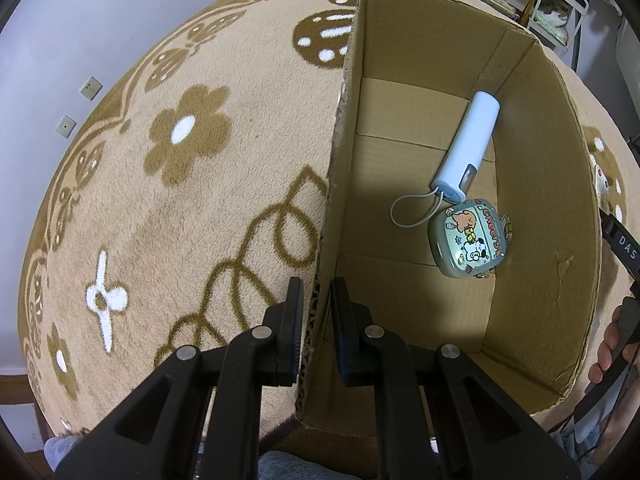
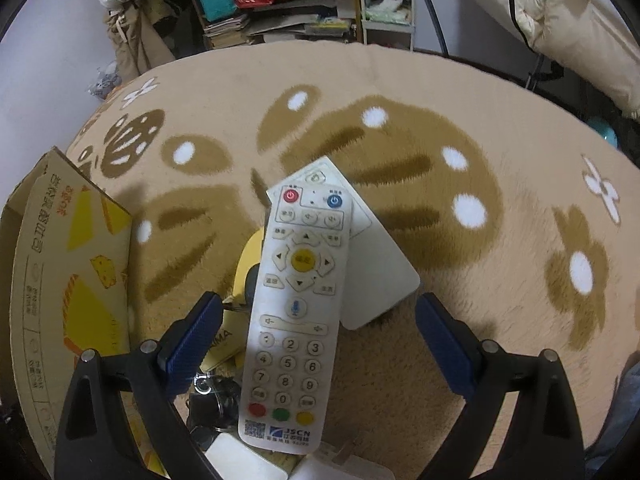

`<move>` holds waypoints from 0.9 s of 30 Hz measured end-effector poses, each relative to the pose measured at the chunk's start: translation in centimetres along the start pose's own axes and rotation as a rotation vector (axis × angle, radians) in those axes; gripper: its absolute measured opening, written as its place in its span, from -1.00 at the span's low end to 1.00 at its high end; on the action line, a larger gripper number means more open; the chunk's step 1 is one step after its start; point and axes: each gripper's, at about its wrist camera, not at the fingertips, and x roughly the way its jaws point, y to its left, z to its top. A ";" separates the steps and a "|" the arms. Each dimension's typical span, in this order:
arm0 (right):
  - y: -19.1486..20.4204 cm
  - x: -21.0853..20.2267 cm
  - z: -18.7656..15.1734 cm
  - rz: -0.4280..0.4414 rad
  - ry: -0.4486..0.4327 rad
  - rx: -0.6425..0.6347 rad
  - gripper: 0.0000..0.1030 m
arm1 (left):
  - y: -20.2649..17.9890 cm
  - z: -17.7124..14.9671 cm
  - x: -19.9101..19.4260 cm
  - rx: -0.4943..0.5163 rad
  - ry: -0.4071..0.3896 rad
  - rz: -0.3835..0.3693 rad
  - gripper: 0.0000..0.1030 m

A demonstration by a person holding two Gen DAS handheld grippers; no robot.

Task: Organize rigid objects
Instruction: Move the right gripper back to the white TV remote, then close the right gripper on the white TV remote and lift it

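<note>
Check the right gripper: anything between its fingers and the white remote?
Nothing visible. The right gripper is open, straddling the white remote, which lies topmost, over a white flat device and other items. The left gripper is at the cardboard box wall, away from the pile.

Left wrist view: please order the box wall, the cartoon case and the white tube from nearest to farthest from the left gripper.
1. Box wall, between the left gripper fingers.
2. Cartoon case, inside the box, to the right.
3. White tube, beyond the case.
</note>
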 end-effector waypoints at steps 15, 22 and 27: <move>1.2 -1.8 0.5 0.026 -0.053 -0.035 -0.51 | 0.1 0.0 -0.1 -0.003 0.000 0.000 -0.74; 1.0 -1.6 0.4 0.044 -0.047 -0.023 -0.51 | 0.2 0.0 0.0 -0.001 0.000 0.001 -0.74; 0.8 -1.2 0.3 0.059 -0.035 -0.006 -0.50 | 0.2 0.0 0.1 0.002 0.000 0.004 -0.74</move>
